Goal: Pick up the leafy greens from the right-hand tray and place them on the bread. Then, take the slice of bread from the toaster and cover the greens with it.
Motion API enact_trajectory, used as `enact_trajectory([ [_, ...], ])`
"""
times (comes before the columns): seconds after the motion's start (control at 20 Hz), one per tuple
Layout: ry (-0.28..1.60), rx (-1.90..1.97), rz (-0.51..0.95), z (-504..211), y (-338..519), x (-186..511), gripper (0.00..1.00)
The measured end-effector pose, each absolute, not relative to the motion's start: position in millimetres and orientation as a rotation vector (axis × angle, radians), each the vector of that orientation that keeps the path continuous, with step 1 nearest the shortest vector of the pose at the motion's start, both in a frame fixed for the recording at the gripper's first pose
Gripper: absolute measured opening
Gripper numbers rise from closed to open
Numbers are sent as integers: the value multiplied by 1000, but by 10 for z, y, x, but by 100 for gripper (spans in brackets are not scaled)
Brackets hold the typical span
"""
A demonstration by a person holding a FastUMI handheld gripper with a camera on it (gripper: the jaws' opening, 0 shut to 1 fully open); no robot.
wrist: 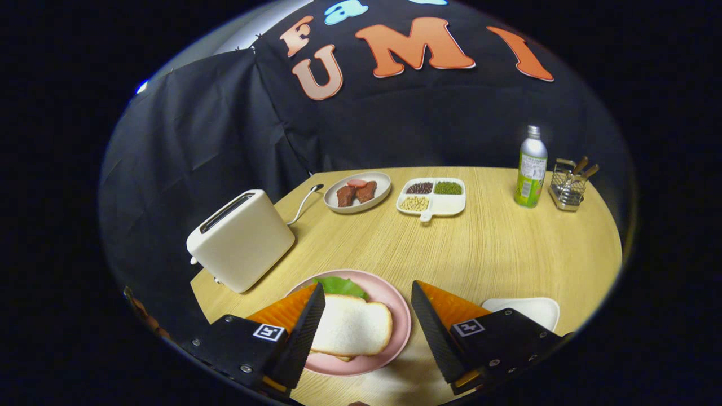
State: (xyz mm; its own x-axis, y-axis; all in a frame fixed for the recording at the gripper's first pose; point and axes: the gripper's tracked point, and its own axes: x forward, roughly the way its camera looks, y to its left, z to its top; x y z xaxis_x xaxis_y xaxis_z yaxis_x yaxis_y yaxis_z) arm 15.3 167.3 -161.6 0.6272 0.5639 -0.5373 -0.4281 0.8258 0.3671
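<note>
The hand-held gripper (368,296) hangs wide open and empty above the plate (399,316); the bread (352,327), covering the greens (340,285), lies between its fingers.

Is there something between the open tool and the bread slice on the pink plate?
Nothing visible does. The tool is open, and the top bread slice lies on the pink plate between its fingers, with leafy greens peeking out behind it. The toaster stands apart, beyond the left finger.
</note>
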Motion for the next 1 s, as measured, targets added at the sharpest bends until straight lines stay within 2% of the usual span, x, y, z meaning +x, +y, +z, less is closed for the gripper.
enact_trajectory([
  [0.3, 382, 110, 447, -891, 1450, 428, 97],
  [0.55, 205, 84, 366, -394, 1365, 496, 99],
  [1.0, 84, 71, 330, -2, 1357, 422, 99],
])
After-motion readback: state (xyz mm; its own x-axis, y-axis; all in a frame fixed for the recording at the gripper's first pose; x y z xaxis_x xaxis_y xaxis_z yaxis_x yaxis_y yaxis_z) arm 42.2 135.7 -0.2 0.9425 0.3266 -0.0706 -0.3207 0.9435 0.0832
